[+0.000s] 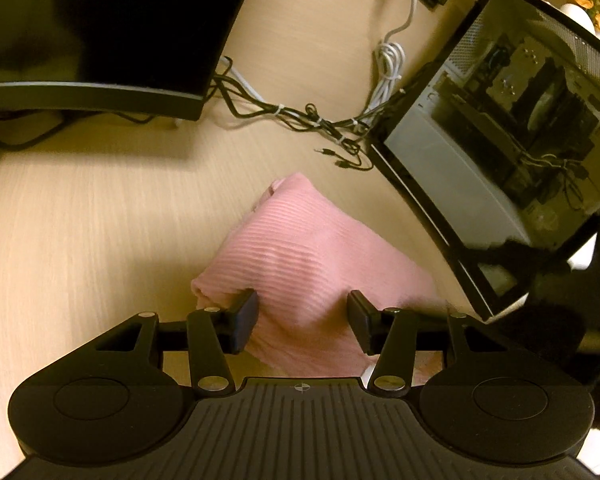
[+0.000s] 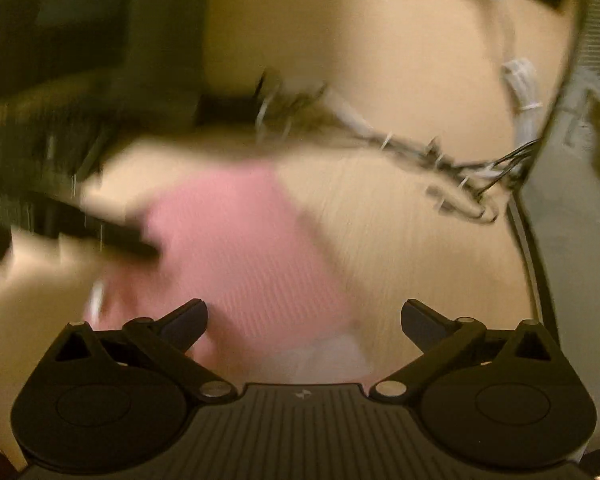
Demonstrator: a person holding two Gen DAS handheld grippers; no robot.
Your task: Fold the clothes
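wooden desk (image 1: 100, 220) | pink ribbed garment (image 1: 300, 256) bunched | left jaws straddle it, grip unclear | right jaws wide open

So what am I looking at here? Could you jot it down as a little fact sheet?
Surface: pale wooden desk
Clothing: pink ribbed garment, folded into a bundle on the desk
Left gripper: fingers half apart on either side of the garment's near edge; a grip cannot be told
Right gripper: jaws wide open, holding nothing; its view is blurred
Nearby: dark monitor, bundled cables, computer case with a clear side
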